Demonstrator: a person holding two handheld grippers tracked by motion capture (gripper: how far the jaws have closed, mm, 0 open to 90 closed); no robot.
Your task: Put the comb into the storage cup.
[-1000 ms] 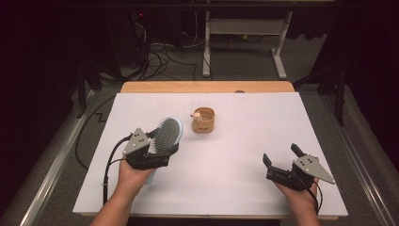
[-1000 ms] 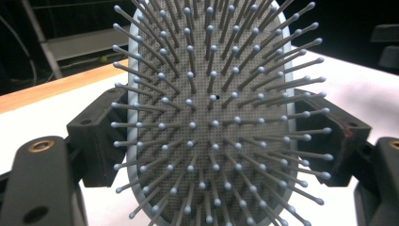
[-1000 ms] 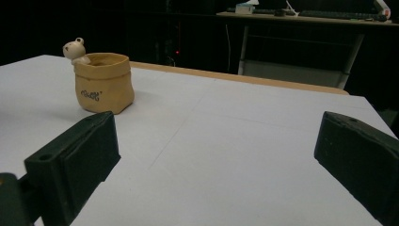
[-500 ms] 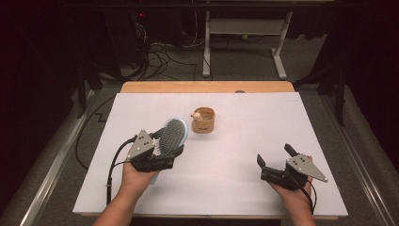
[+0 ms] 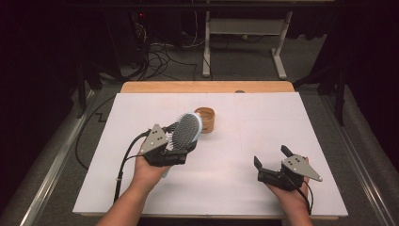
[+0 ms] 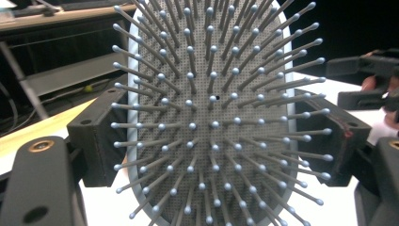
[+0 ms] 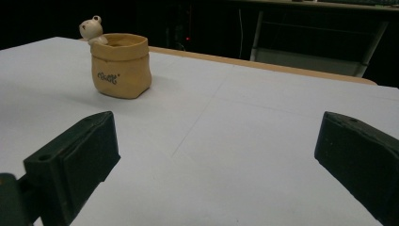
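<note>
- One hairbrush (image 5: 185,131) is the thing in hand: a pale oval paddle with a grey cushion and ball-tipped bristles, held off the desk (image 5: 235,188) by the left gripper (image 5: 175,147), left of the desk's middle.
- In the left gripper view the brush head (image 6: 211,122) stands upright between the two black jaws, which press on its two long edges; the bristles face that camera. Gripping across the narrow width looks like the surest hold on a flat paddle, since the edges give the pads something firm to bear on.
- Its handle is hidden under the gripper and hand, so I cannot tell how it lies.
- Just beyond the brush head in the high view sits a small tan pot (image 5: 205,119), upright on the desk, mouth open. It looks the likely place for the brush, being the nearest holder; that is a judgement only.
- From the right gripper view the pot (image 7: 121,65) shows a little bear figure (image 7: 91,28) perched at its rim and a dark line of writing on its side, too small to read.
- Right gripper (image 5: 275,165) rests low near the desk's right front corner, well apart from pot and brush, its jaws wide with nothing between them, seemingly waiting out of the way.
</note>
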